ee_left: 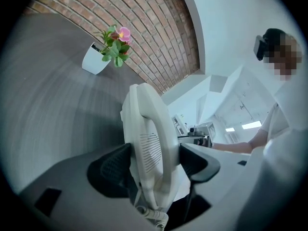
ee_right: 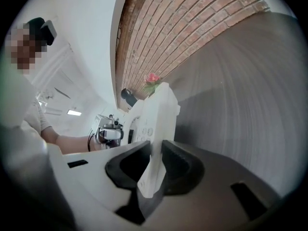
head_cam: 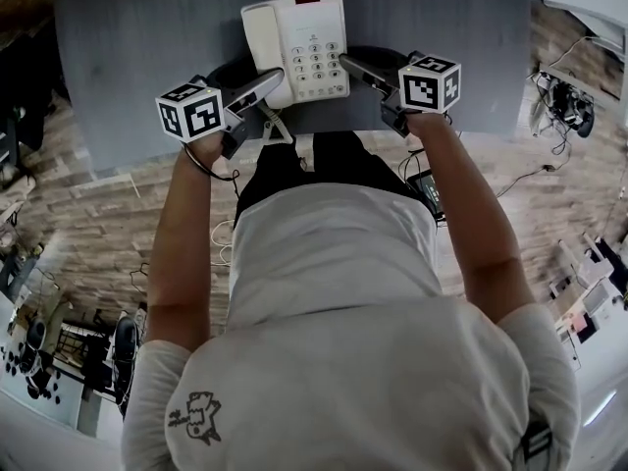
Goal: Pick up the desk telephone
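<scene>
A cream desk telephone (head_cam: 297, 47), with keypad and handset, hangs over the grey table (head_cam: 128, 47) near its front edge and casts a shadow under its near corners. My left gripper (head_cam: 273, 81) is shut on its handset side. In the left gripper view both pads press on the white handset (ee_left: 151, 148), and a coiled cord shows below the left gripper (ee_left: 155, 163). My right gripper (head_cam: 351, 67) is shut on the phone's right edge. In the right gripper view the thin rim of the telephone (ee_right: 156, 124) is pinched in the right gripper (ee_right: 156, 165).
A white pot with a pink flower (ee_left: 96, 59) stands at the far side of the table, by a brick wall. The same flower (ee_right: 152, 78) shows in the right gripper view. Wooden floor with cables (head_cam: 559, 96) lies to the right of the table.
</scene>
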